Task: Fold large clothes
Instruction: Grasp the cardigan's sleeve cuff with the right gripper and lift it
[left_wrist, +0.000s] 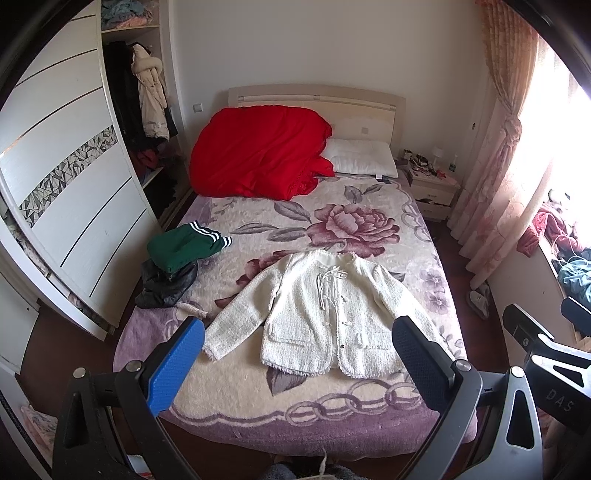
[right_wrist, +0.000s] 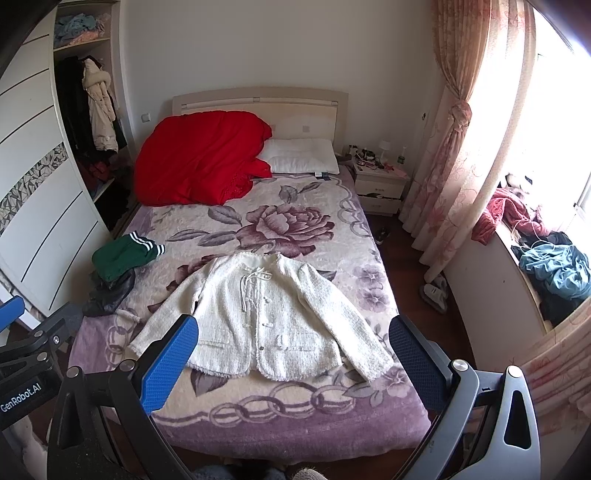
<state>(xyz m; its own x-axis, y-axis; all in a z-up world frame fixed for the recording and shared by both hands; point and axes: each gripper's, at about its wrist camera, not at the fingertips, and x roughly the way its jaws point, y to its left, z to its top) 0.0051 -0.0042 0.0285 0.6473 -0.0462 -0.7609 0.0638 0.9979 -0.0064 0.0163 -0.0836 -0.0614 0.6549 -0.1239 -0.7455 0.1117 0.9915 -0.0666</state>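
A white knitted cardigan (left_wrist: 325, 310) lies flat and face up on the flowered bed blanket (left_wrist: 332, 229), sleeves spread; it also shows in the right wrist view (right_wrist: 266, 317). My left gripper (left_wrist: 299, 339) is open and empty, held above the foot of the bed in front of the cardigan. My right gripper (right_wrist: 293, 339) is open and empty at the same height, to the right of the left one. Part of the right gripper's body (left_wrist: 535, 339) shows in the left wrist view.
A folded green garment (left_wrist: 184, 245) sits on a dark garment (left_wrist: 168, 286) at the bed's left edge. A red quilt (left_wrist: 258, 151) and white pillow (left_wrist: 364, 157) lie at the head. A wardrobe (left_wrist: 66, 177) stands left; a nightstand (left_wrist: 432, 188), curtain (left_wrist: 498, 177) and cluttered sill (right_wrist: 546, 266) stand right.
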